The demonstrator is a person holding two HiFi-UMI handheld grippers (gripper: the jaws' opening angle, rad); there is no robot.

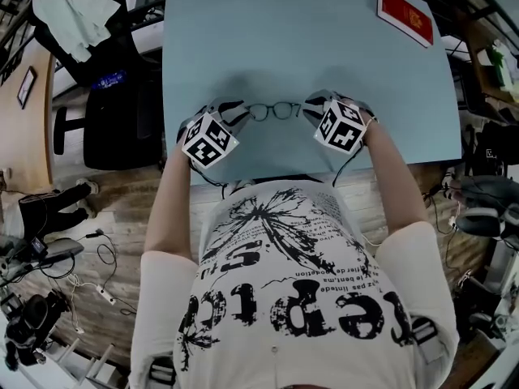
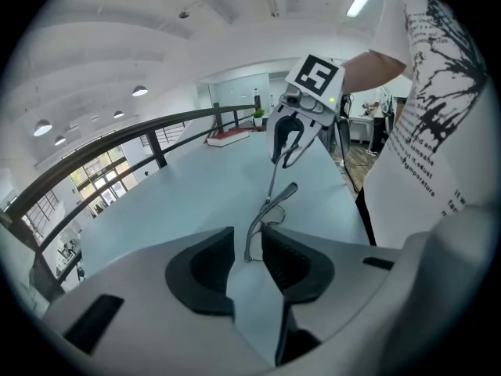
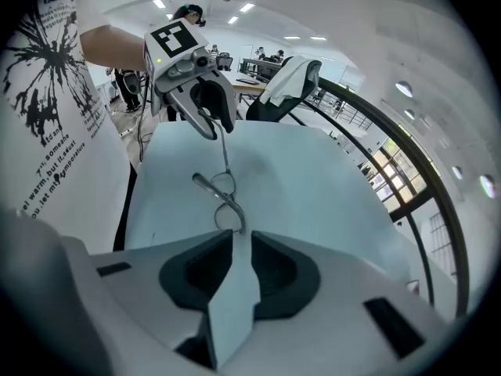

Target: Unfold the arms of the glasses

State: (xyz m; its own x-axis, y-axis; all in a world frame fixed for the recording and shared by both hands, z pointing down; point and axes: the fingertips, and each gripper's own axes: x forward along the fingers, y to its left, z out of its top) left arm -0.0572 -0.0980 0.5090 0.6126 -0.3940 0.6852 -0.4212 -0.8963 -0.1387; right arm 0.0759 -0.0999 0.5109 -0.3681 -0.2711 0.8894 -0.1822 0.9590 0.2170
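The glasses lie near the front edge of the table, with one end at each gripper. The left gripper and right gripper both have their jaws apart, pressing on nothing. The arms seem swung out (hard to be sure), so the next move is to draw both grippers back without nudging the frame.

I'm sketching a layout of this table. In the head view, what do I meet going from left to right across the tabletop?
left gripper → glasses → right gripper → red book, which lies further back than the rest.
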